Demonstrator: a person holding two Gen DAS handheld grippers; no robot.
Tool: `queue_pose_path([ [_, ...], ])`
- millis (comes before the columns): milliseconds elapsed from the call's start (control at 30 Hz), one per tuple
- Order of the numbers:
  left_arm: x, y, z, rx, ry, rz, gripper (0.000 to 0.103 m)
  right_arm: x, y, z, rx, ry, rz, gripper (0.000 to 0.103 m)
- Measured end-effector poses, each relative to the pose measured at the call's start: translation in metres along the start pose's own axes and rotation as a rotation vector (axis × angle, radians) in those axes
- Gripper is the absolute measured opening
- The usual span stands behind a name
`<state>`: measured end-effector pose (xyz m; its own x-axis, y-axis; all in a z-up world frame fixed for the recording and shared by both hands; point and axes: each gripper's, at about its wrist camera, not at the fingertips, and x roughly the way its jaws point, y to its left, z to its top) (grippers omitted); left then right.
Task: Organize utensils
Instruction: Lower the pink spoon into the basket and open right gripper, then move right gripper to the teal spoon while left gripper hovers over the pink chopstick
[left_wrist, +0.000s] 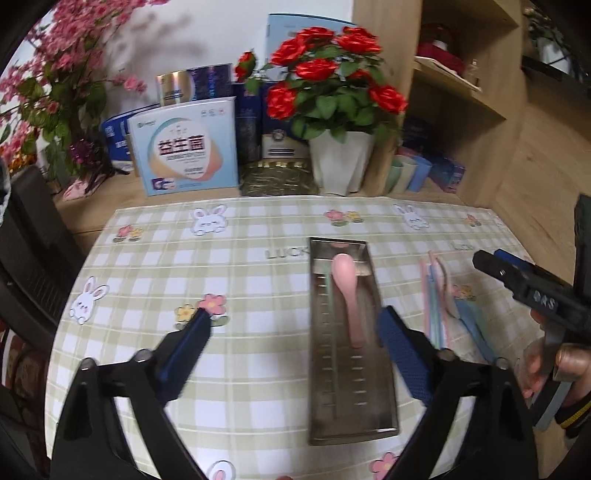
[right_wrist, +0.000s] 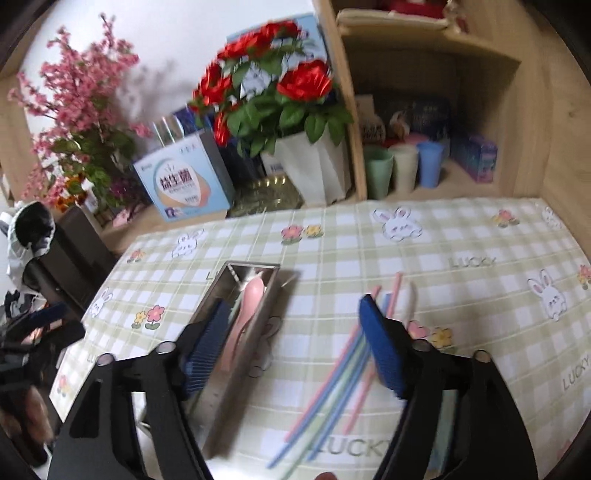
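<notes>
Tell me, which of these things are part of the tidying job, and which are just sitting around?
Part of the job:
- metal tray
- pink spoon lying in the tray
- loose chopsticks on the tablecloth beside the tray

Just sitting around:
- red roses in a white pot
- pink blossom branches
- boxes behind the tablecloth
- plastic cups on the shelf
- checked tablecloth
</notes>
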<state>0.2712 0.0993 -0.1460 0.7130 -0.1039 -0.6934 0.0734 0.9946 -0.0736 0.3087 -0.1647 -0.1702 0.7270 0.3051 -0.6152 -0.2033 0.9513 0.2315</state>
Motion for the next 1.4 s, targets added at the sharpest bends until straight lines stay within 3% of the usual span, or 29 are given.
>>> queue_pose_path([
  [67,0.002,-0.011,-0.001,0.017,0.014,-0.03,0.08,-0.008,-0.01,-0.006,-0.002,-0.029,-0.01,0.088],
  [333,0.025,-0.06,-0.009,0.112,0.076,-0.153,0.05,-0.023,-0.058,-0.04,0.037,-0.082,-0.053,0.088],
  [667,0.09,-0.124,-0.002,0.207,0.22,-0.252,0.04,-0.013,-0.118,-0.063,0.144,-0.044,-0.158,0.088],
  [767,0.117,-0.143,0.003,0.237,0.273,-0.251,0.036,-0.002,-0.136,-0.07,0.18,0.013,-0.216,0.088],
  [1000,0.188,-0.171,0.003,0.288,0.41,-0.214,0.014,0.006,-0.156,-0.081,0.184,0.034,-0.227,0.088],
  [1400,0.219,-0.185,0.0,0.3,0.47,-0.245,0.012,0.007,-0.171,-0.082,0.23,0.011,-0.2,0.088],
])
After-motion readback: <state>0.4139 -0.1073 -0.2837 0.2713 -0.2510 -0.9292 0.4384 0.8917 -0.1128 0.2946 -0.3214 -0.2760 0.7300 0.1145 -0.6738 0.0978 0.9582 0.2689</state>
